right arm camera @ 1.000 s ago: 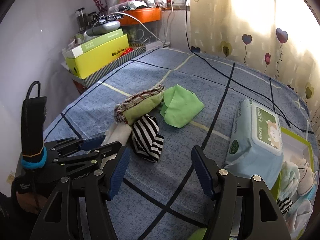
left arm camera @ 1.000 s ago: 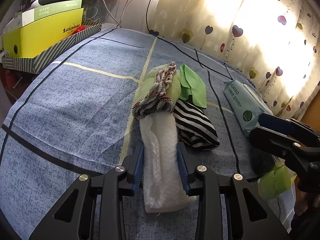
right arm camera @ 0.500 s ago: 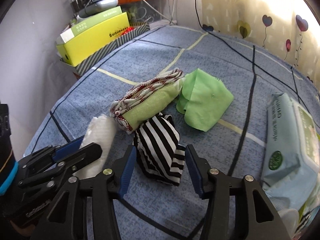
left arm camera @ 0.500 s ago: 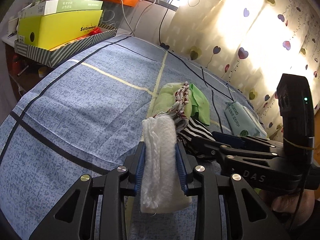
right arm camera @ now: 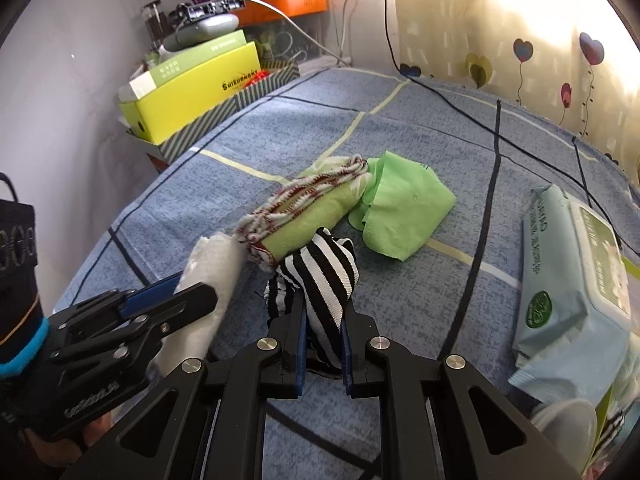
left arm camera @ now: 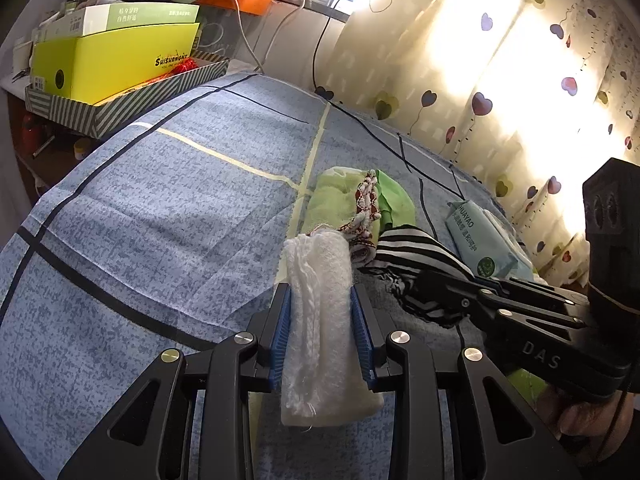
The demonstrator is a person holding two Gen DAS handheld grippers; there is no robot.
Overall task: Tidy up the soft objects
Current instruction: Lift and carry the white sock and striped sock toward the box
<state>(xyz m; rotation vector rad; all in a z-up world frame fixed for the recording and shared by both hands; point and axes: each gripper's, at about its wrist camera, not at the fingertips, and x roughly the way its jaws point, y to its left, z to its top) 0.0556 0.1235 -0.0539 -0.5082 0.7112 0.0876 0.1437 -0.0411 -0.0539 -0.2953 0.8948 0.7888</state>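
Since the earlier frames, the right tool (right arm camera: 324, 344) has closed from wide open onto the striped cloth (right arm camera: 320, 272), while the left tool (left arm camera: 322, 316) keeps its clamp on the white towel (left arm camera: 320, 280), now raised clear of the bed (left arm camera: 160, 208). Both tools are thus clenched on cloth. In the right wrist view the white towel (right arm camera: 216, 264) lies at about 10 o'clock from the striped cloth, their long axes nearly parallel and running toward 12 o'clock. A green rolled towel (right arm camera: 308, 212) touches both at 12 o'clock; a green cloth (right arm camera: 404, 216) lies just beyond at 1 o'clock. The wipes pack (right arm camera: 568, 272) lies at 3 o'clock, beside a box (right arm camera: 604, 408) of folded items, nearer the right tool; this is judged the likely destination.
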